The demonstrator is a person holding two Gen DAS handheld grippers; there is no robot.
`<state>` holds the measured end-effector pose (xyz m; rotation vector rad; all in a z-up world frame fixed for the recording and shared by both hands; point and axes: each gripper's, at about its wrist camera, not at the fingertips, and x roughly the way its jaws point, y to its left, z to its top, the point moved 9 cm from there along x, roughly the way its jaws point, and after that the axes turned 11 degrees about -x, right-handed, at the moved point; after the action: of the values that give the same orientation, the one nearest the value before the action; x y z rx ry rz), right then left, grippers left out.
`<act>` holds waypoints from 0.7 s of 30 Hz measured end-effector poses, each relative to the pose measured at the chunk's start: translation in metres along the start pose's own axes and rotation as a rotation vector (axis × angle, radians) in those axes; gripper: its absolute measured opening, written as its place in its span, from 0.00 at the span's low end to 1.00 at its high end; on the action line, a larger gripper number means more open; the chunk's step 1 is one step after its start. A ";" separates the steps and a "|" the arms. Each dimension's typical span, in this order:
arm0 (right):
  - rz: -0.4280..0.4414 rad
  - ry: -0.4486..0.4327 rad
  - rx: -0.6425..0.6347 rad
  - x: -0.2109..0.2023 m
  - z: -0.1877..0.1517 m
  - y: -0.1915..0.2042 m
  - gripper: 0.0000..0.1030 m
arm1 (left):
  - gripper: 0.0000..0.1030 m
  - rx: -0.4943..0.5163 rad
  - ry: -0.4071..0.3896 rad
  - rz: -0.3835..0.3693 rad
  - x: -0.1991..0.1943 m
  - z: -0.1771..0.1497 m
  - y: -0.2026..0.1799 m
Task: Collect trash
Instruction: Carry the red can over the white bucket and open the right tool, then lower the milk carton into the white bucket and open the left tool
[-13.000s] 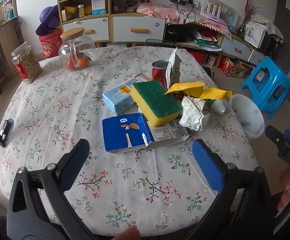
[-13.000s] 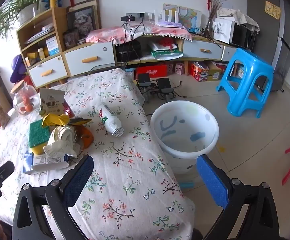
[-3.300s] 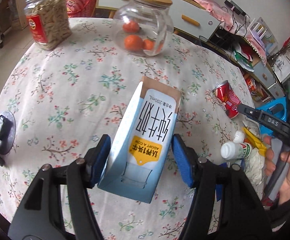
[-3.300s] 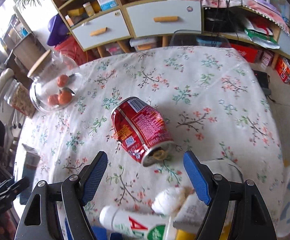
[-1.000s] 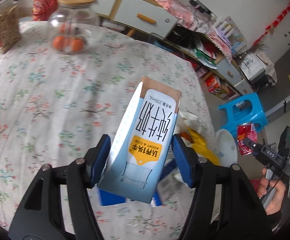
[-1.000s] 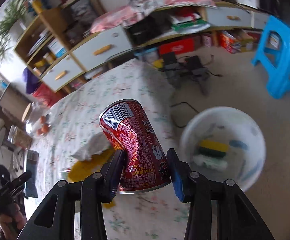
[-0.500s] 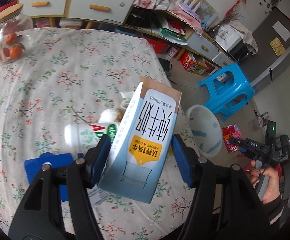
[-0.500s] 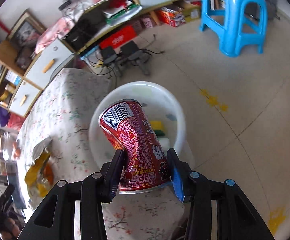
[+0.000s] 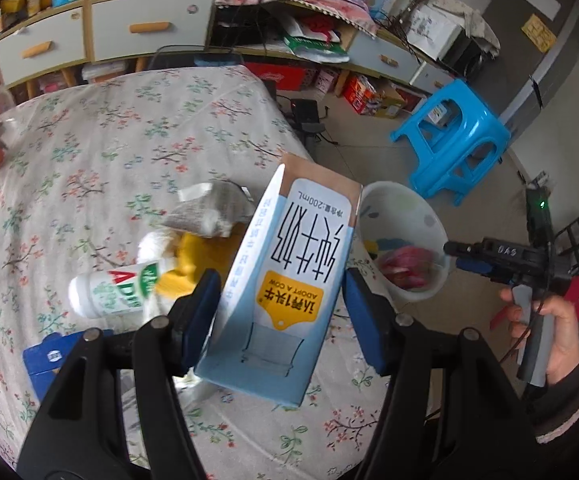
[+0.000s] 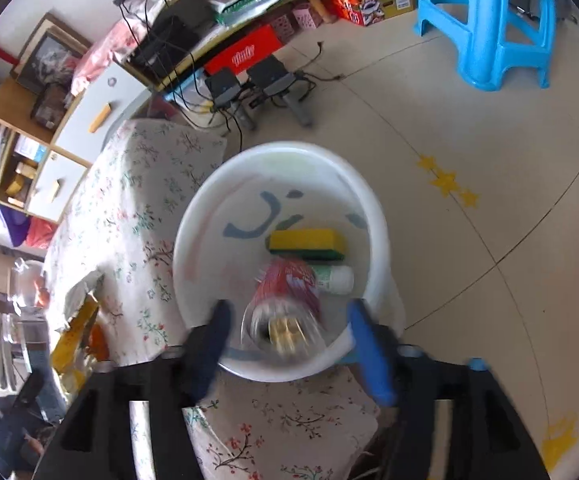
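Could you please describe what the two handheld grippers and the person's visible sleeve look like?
Both grippers are black plastic frames with two arms ending in blue padded jaws: the left gripper shows round silver bolts along its arms. The right gripper, seen from the side, is a slim black bar with white lettering, a grey pistol-style handle, a thin black cable and a small green light. The hand emerges from a dark sleeve.

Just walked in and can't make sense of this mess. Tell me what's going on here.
A person is clearing trash off a floral-cloth table into a white bin on the floor. The right gripper is over the bin, jaws opening, dropping a red can onto a sponge and a bottle. The left gripper holds a milk carton. A white bottle and wrappers remain on the table.
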<state>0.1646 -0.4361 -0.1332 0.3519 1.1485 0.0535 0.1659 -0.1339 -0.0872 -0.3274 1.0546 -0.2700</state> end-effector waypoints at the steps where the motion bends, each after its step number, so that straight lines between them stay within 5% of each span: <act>1: -0.007 -0.010 -0.006 -0.005 0.001 -0.003 0.70 | 0.62 0.012 0.012 -0.002 0.006 -0.001 -0.008; 13: -0.073 -0.081 0.080 -0.052 -0.017 -0.065 0.72 | 0.62 0.175 0.114 -0.014 0.075 -0.010 -0.107; 21: -0.091 -0.099 0.113 -0.064 -0.022 -0.092 0.72 | 0.63 0.215 0.120 0.002 0.110 -0.010 -0.128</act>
<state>0.1059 -0.5315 -0.1119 0.3979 1.0708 -0.1084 0.2006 -0.2933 -0.1299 -0.1179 1.1324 -0.4019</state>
